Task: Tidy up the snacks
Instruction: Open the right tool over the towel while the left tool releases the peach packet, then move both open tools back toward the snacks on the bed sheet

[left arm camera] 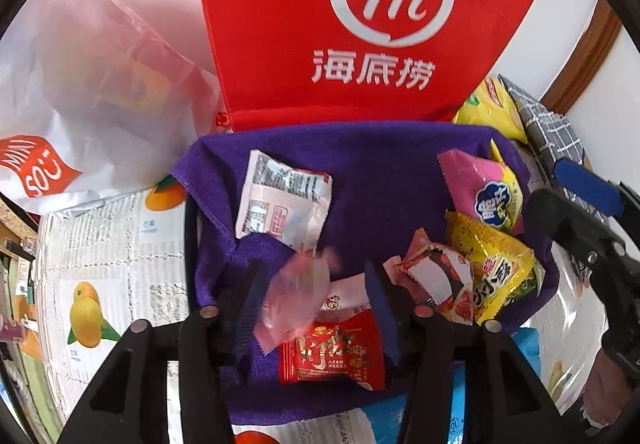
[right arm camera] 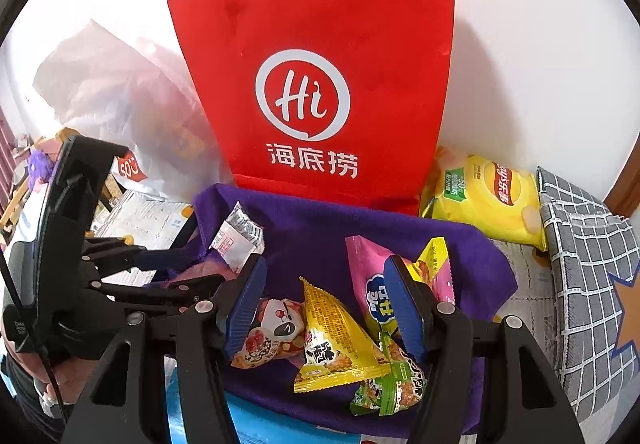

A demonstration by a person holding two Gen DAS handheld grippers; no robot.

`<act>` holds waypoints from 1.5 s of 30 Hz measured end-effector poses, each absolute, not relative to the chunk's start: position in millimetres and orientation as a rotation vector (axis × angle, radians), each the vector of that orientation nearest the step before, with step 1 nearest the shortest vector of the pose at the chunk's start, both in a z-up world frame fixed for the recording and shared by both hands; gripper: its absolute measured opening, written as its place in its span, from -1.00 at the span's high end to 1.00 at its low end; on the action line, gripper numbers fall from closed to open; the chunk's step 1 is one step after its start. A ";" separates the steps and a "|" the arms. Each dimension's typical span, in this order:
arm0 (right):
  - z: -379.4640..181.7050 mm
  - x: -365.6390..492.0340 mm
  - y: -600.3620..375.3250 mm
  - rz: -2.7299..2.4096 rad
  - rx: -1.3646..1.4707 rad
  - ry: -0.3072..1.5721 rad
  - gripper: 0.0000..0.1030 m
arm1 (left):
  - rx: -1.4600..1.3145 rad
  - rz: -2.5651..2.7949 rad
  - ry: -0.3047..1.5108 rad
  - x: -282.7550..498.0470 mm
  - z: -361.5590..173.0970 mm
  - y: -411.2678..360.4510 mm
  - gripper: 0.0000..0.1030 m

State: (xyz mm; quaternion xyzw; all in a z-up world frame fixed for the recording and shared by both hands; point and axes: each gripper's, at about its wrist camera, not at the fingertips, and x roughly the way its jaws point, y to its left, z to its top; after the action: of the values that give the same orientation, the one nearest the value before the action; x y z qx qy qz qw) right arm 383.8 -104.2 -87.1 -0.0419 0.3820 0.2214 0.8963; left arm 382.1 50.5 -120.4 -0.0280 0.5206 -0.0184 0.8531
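Observation:
A purple cloth-lined bin (left arm camera: 380, 172) holds several snack packets. My left gripper (left arm camera: 316, 304) is open above it; a blurred pink packet (left arm camera: 298, 302) sits between the fingers, loose, over a red packet (left arm camera: 334, 352). A white packet (left arm camera: 286, 204) lies behind. My right gripper (right arm camera: 324, 304) is open over a yellow triangular packet (right arm camera: 334, 344), a cartoon-face packet (right arm camera: 276, 328) and a pink packet (right arm camera: 368, 284); a green packet (right arm camera: 386, 390) lies beneath. The right gripper also shows at the right edge of the left wrist view (left arm camera: 580, 228).
A red Haidilao bag (right arm camera: 320, 84) stands behind the bin against the wall. A white plastic bag (left arm camera: 80, 104) is at the left. A yellow chip bag (right arm camera: 488, 200) and a grey checked fabric box (right arm camera: 588, 272) are at the right. A fruit-print tablecloth (left arm camera: 112, 244) covers the table.

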 end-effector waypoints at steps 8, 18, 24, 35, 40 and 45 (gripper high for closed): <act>-70.0 369.7 -106.0 0.440 -0.089 0.757 -0.23 | -0.081 -0.052 1.056 374.0 -102.0 56.5 0.01; -65.1 332.1 -128.8 0.355 -0.077 0.787 -0.26 | -0.066 -0.087 0.997 358.3 -78.4 45.6 0.00; -51.9 288.7 -158.0 0.303 -0.036 0.744 -0.26 | -0.051 -0.110 0.949 339.3 -58.2 34.8 0.00; -51.3 210.9 -176.7 0.303 -0.029 0.660 -0.26 | -0.029 -0.144 0.896 279.9 -29.6 24.6 -0.09; -74.7 199.5 -162.6 0.344 -0.022 0.712 -0.26 | -0.026 -0.089 0.915 249.7 -41.0 43.6 -0.09; -96.3 188.1 -149.0 0.377 -0.017 0.757 -0.26 | -0.097 -0.048 0.924 224.9 -56.4 68.4 -0.09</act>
State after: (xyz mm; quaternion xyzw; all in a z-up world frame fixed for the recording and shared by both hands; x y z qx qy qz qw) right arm 188.1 -149.0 -96.3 -0.0083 0.3674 0.1830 0.9118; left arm 224.9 68.4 -56.4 -0.0466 0.4454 -0.0232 0.8938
